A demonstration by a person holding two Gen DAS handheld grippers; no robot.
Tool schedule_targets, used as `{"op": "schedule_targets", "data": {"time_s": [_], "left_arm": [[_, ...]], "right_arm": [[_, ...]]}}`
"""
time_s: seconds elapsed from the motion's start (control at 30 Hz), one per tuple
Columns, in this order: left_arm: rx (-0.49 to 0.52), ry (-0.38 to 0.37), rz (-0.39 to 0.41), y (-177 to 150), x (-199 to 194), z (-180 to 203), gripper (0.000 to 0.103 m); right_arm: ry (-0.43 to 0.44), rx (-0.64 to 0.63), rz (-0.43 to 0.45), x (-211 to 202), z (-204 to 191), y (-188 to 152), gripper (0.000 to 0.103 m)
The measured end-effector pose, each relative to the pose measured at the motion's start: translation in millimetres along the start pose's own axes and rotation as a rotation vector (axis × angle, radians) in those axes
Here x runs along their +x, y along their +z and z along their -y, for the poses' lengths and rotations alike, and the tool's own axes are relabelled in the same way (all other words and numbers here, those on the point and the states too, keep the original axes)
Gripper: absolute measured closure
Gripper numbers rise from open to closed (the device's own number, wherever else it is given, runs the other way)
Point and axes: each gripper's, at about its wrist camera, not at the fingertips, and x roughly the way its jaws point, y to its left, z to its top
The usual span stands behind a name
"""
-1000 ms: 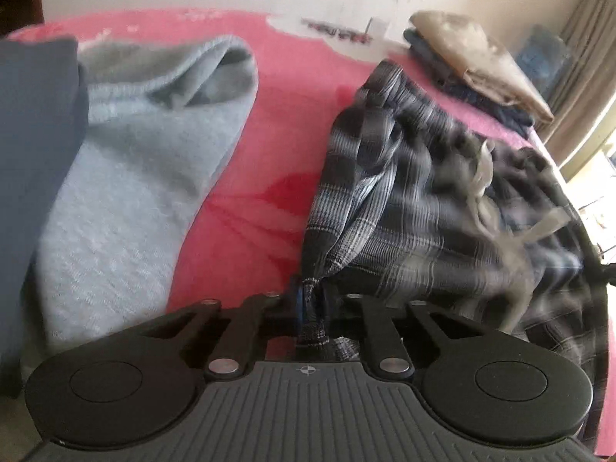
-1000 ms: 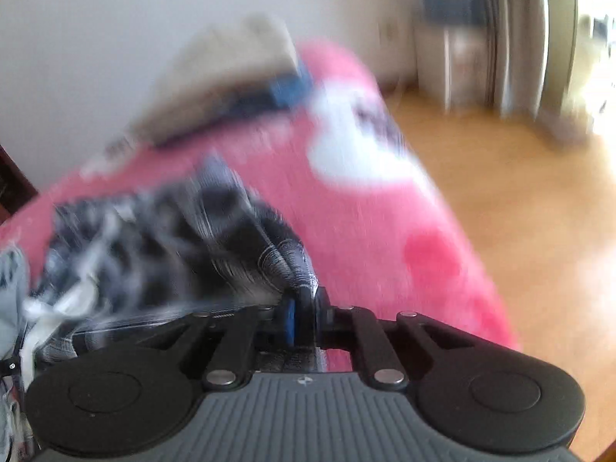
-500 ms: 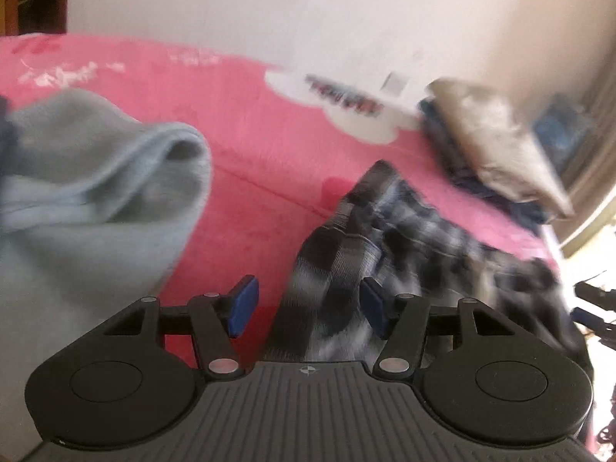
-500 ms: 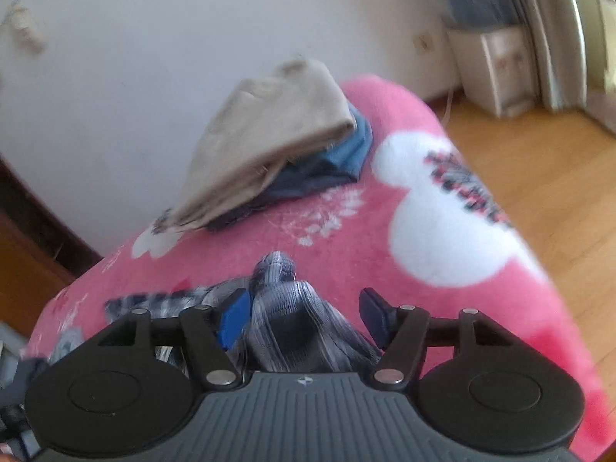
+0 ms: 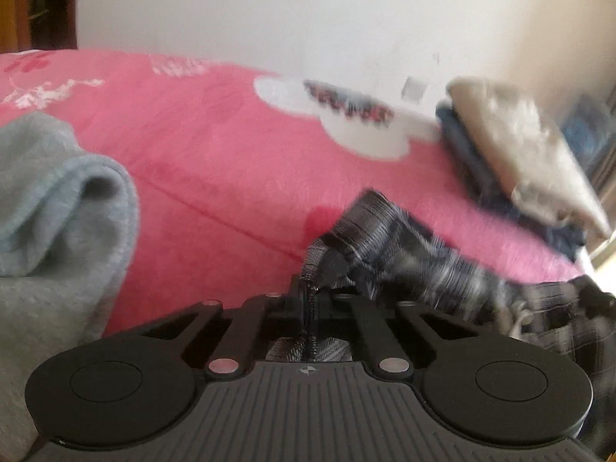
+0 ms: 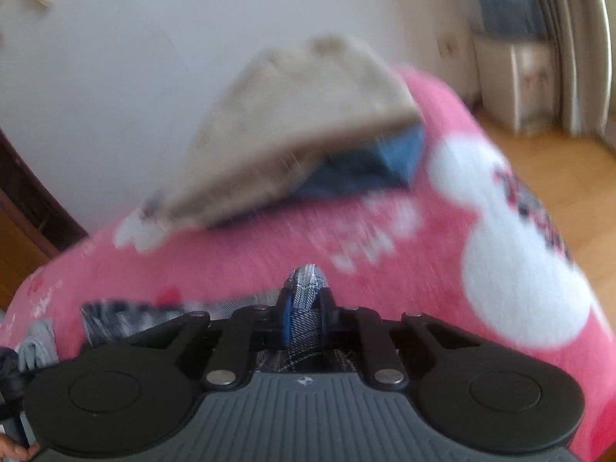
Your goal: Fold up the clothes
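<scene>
Pink bed (image 5: pixel 238 177): plaid garment (image 5: pixel 423 265), grey garment (image 5: pixel 57 208), seemingly folded stack (image 6: pixel 292 134).

On the pink fleece bedspread (image 5: pixel 215 161), a grey knit garment (image 5: pixel 57 231) lies left of the left gripper (image 5: pixel 311 300), plaid cloth (image 5: pixel 404 254) trails right, and stacked folded clothes (image 5: pixel 531 161) sit beyond.

A pink blanket (image 5: pixel 231 177) with white and red printed patches covers the bed across the centre of both views. A plain white wall (image 5: pixel 288 11) fills the upper part of each frame. In the right wrist view, wooden flooring (image 6: pixel 558 161) occupies the right edge, with a white cabinet (image 6: pixel 512 81) and a pale curtain (image 6: pixel 577 38) at upper right. Dark wooden furniture (image 6: pixel 23 200) stands at the left edge.
</scene>
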Motion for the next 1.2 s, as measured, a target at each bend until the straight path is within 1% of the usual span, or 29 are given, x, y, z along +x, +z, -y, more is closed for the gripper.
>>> {"op": "schedule_targets", "data": {"time_s": [0.07, 0.1, 0.13, 0.17, 0.2, 0.23, 0.27, 0.3, 0.33, 0.37, 0.4, 0.47, 0.5, 0.57, 0.6, 0.67, 0.73, 0.77, 0.87, 0.93, 1.0, 1.07, 1.1, 1.13, 1.17, 1.2], "left_arm": [[-0.015, 0.002, 0.078, -1, -9, -3, 0.101], [-0.016, 0.017, 0.083, -2, -7, -5, 0.101], [-0.013, 0.035, 0.064, -3, 0, -6, 0.101], [-0.009, 0.054, 0.037, -6, 8, -8, 0.1], [-0.003, 0.069, 0.017, -8, 14, -9, 0.096], [0.007, 0.077, 0.019, -10, 17, -9, 0.095], [0.014, 0.078, 0.035, -12, 17, -8, 0.095], [0.011, 0.068, 0.033, -11, 15, -8, 0.092], [-0.007, 0.049, 0.022, -8, 14, -10, 0.09], [-0.026, 0.03, 0.011, -5, 12, -12, 0.084], [-0.055, 0.008, 0.005, -1, 10, -16, 0.083], [-0.118, -0.042, 0.021, 6, -1, -26, 0.083], [-0.131, -0.065, 0.034, 9, -7, -29, 0.083], [-0.089, -0.099, 0.065, 13, -17, -24, 0.083], [-0.057, -0.116, 0.074, 13, -21, -20, 0.083], [0.015, -0.154, 0.071, 12, -23, -8, 0.083], [0.047, -0.168, 0.07, 11, -26, 0, 0.083], [0.043, -0.152, 0.08, 11, -28, -1, 0.083], [-0.02, -0.037, 0.144, 14, -37, -14, 0.082], [-0.044, 0.014, 0.149, 21, -35, -24, 0.082], [-0.061, 0.056, 0.149, 25, -34, -29, 0.082], [-0.07, 0.062, 0.15, 27, -34, -27, 0.082], [-0.062, 0.058, 0.151, 28, -34, -25, 0.079], [-0.06, 0.037, 0.131, 29, -31, -23, 0.075], [-0.065, -0.002, 0.078, 31, -23, -23, 0.062], [-0.069, -0.04, 0.025, 34, -15, -23, 0.058]], "right_arm": [[0.024, -0.045, 0.12, -12, -11, 4, 0.089], [0.03, -0.071, 0.173, -15, -17, 5, 0.089], [0.035, -0.069, 0.195, -12, -19, 6, 0.089], [0.02, -0.067, 0.177, -1, -20, 5, 0.088], [0.004, -0.065, 0.16, 10, -21, 3, 0.088], [-0.011, -0.064, 0.142, 21, -21, 1, 0.085], [-0.046, -0.047, 0.108, 30, -18, -3, 0.078], [-0.08, -0.031, 0.074, 38, -16, -7, 0.07], [-0.114, -0.014, 0.04, 47, -13, -11, 0.066], [-0.104, 0.013, 0.07, 42, -10, -12, 0.058], [-0.096, 0.038, 0.099, 33, -5, -10, 0.054], [-0.081, 0.087, 0.158, 14, 4, -8, 0.054], [-0.073, 0.112, 0.187, 4, 9, -6, 0.054], [-0.007, 0.181, 0.231, -20, 22, -5, 0.055], [0.035, 0.19, 0.226, -32, 26, -3, 0.058], [0.061, 0.163, 0.19, -50, 25, -6, 0.061], [0.103, 0.169, 0.168, -77, 22, -16, 0.063], [0.137, 0.175, 0.16, -90, 21, -23, 0.065], [0.195, 0.143, 0.124, -137, 19, -55, 0.065], [0.181, 0.105, 0.085, -166, 22, -80, 0.065], [0.15, 0.08, 0.048, -186, 28, -103, 0.065], [0.105, 0.052, 0.024, -200, 32, -125, 0.065], [0.097, 0.061, 0.009, -206, 35, -136, 0.065], [0.089, 0.069, -0.007, -212, 37, -147, 0.065], [0.082, 0.08, -0.019, -217, 39, -155, 0.065], [0.078, 0.09, -0.025, -223, 40, -165, 0.065]]}}
